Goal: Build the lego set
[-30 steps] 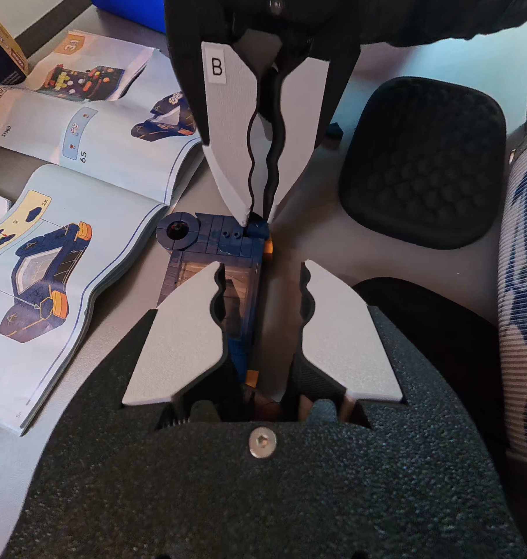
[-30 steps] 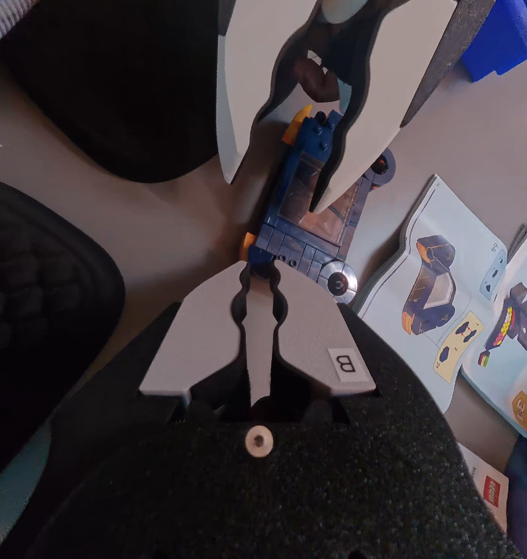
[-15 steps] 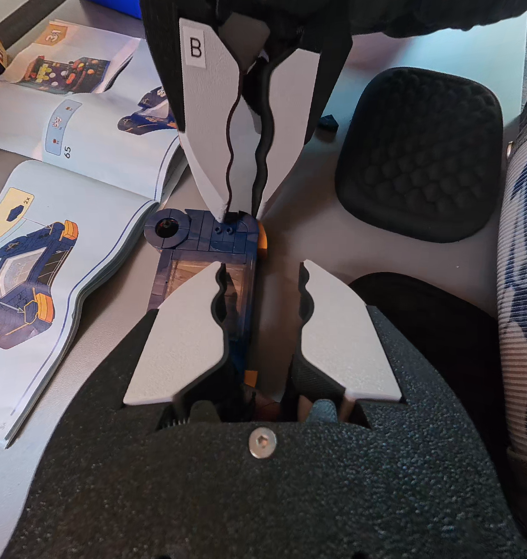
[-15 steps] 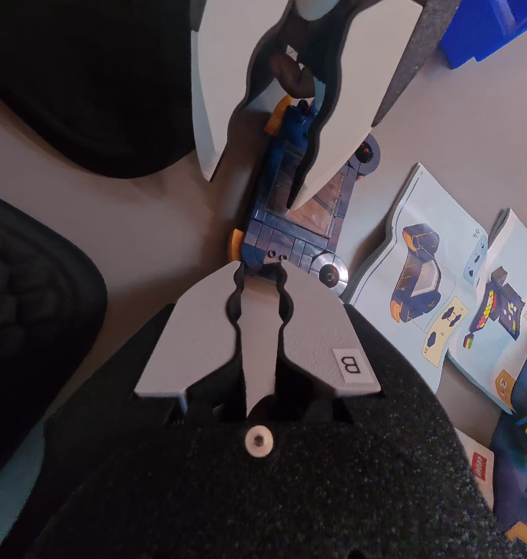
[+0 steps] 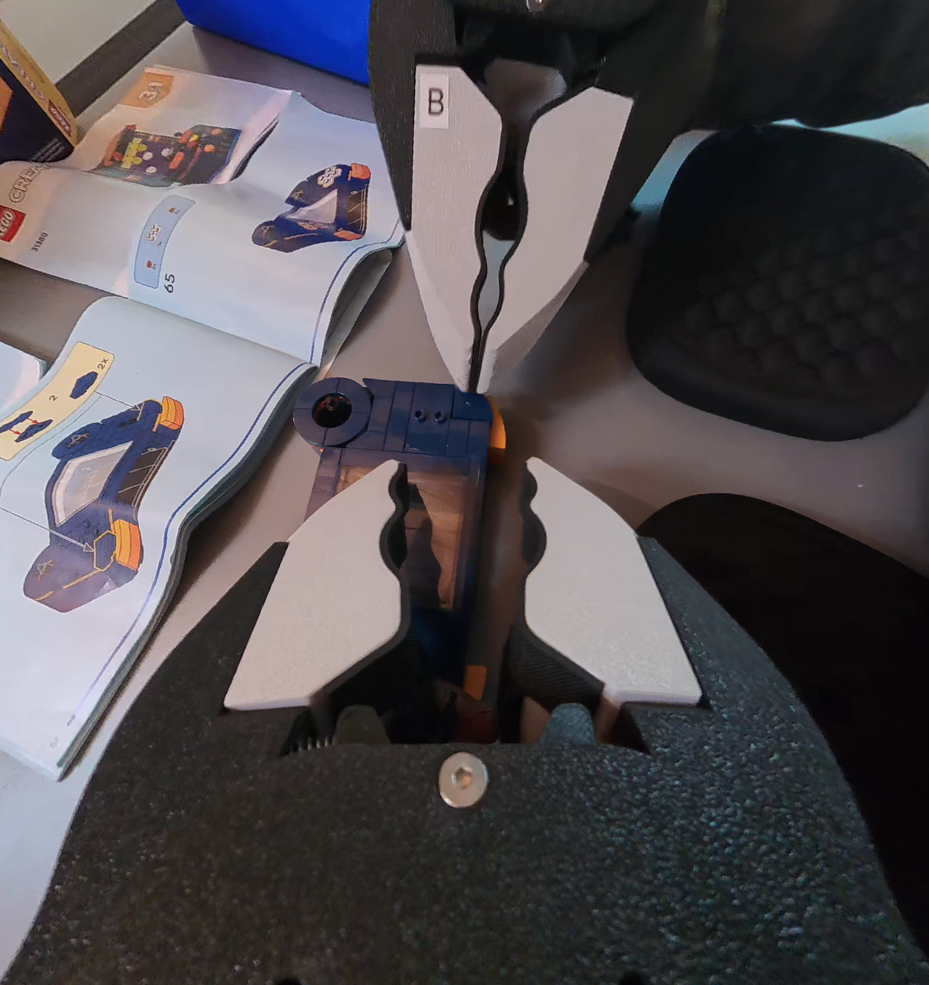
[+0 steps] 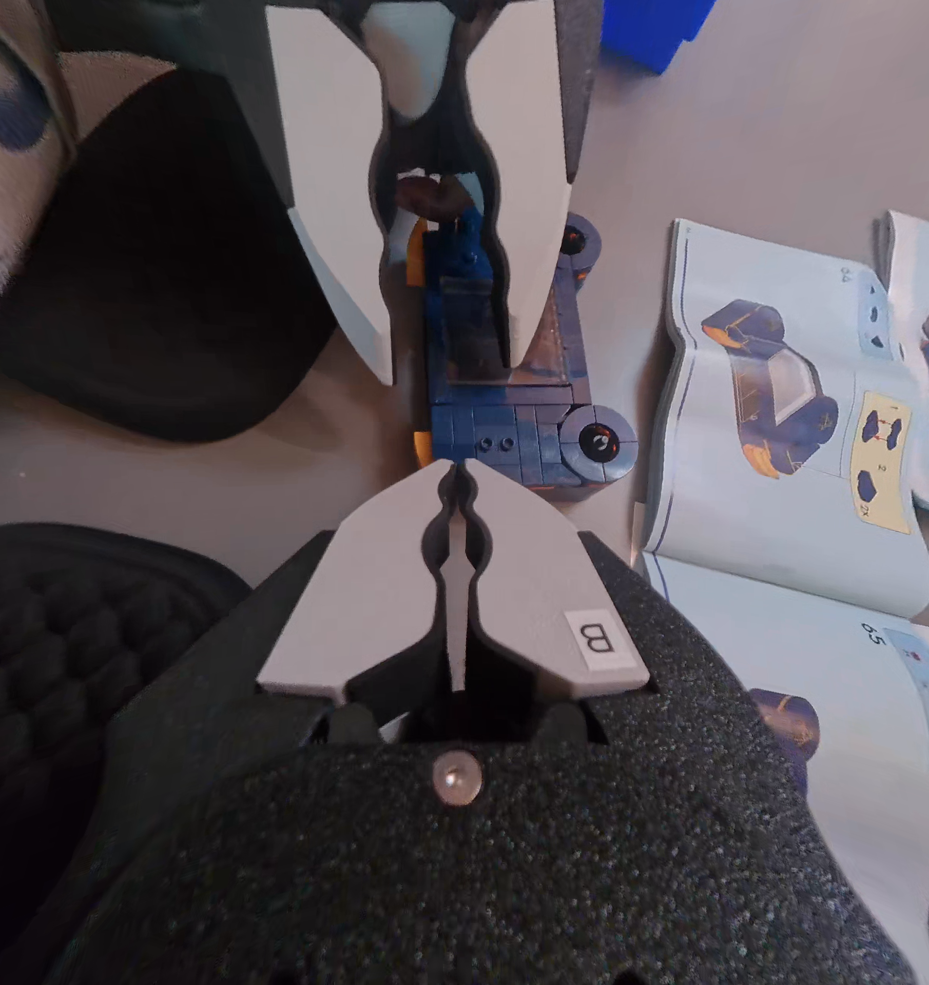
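Right gripper (image 6: 456,469), jaws closed, pressing its tip on dark-blue lego model (image 5: 425,426) corner; left gripper (image 5: 459,469) clasping the model (steadying); pressing straight down advised.

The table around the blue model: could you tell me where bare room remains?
Bare table lies between the blue model and the black quilted pad. The model's other side is crowded by the open instruction booklet.

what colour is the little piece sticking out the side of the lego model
Orange, on the dark blue lego model; the orange piece shows best in the left wrist view.
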Available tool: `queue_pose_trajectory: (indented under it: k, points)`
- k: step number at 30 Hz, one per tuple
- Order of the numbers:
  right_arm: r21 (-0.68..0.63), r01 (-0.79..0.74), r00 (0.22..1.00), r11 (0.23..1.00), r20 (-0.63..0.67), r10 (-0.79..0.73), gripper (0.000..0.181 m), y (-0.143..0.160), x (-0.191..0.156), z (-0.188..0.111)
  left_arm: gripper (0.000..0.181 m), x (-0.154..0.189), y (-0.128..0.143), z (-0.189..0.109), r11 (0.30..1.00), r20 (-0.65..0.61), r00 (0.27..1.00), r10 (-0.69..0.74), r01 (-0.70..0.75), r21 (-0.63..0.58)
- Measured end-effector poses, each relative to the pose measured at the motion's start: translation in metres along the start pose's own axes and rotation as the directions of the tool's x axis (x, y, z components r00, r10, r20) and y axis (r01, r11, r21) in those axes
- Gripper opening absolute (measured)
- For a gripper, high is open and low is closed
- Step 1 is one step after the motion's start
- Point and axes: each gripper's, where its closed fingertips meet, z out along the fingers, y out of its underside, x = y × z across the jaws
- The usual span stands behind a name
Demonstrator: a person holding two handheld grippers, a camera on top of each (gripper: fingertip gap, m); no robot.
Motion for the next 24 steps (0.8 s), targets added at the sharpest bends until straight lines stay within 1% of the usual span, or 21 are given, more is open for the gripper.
queue_pose_trajectory:
  k: [4, 11, 14, 19, 24]
  points:
    - [0.005, -0.045, 0.999, 0.999, 0.004, 0.045, 0.0, -0.0012, 0.0016, 0.0009, 0.038, -0.0033, 0.0053, 0.0015, 1.0, 0.018, 1.0, 0.007, -0.007, -0.029]
    - [0.003, -0.065, 0.998, 0.998, 0.003, 0.065, 0.0, -0.0008, 0.0024, 0.0035, 0.033, -0.0043, 0.0051, 0.0014, 1.0, 0.005, 1.0, -0.028, 0.028, -0.004]
    - [0.041, -0.024, 1.0, 0.999, -0.003, 0.024, 0.0, -0.0005, 0.0023, 0.0034, 0.033, -0.0049, 0.0051, 0.0012, 0.999, 0.002, 0.999, -0.032, 0.032, 0.001]
    - [0.062, 0.032, 0.997, 0.998, -0.072, -0.027, 0.0, -0.0002, 0.0022, 0.0033, 0.031, -0.0058, 0.0054, 0.0011, 1.0, 0.008, 1.0, -0.027, 0.027, -0.004]
    - [0.036, 0.009, 0.991, 0.999, -0.131, -0.004, 0.0, -0.0013, 0.0027, 0.0051, 0.029, -0.0044, 0.0047, 0.0009, 0.999, -0.005, 0.999, -0.038, 0.038, -0.006]
